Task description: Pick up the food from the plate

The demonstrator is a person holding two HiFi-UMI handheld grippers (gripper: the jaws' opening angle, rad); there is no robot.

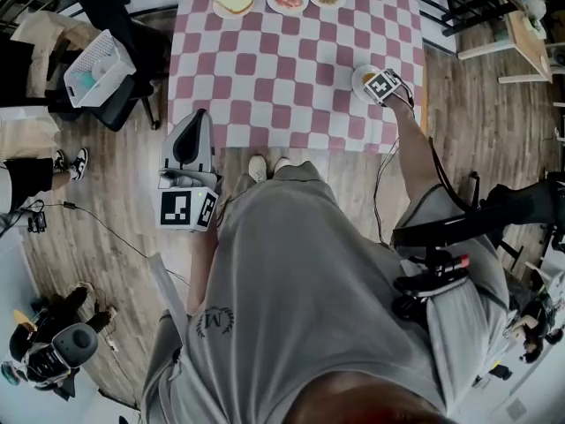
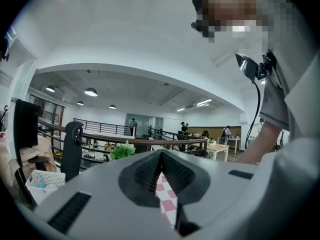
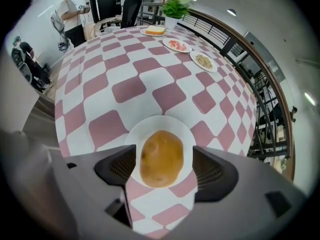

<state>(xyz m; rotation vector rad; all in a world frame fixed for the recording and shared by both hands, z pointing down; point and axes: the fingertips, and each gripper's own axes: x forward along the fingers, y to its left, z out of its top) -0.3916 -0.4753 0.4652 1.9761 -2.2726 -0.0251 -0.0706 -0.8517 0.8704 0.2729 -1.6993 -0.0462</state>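
The grey plastic left gripper (image 2: 161,156) is being held low, jaws together; the grey right gripper (image 3: 162,165) is being held outstretched, jaws apart.

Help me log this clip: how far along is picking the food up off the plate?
Done: the right gripper is lined up over the white plate, with its jaws apart on either side of the golden-brown food. In hand: nothing yet; the food lies on the plate, ungripped. Left: close the jaws on it and lift. The left gripper is shut and empty, held short of the table.
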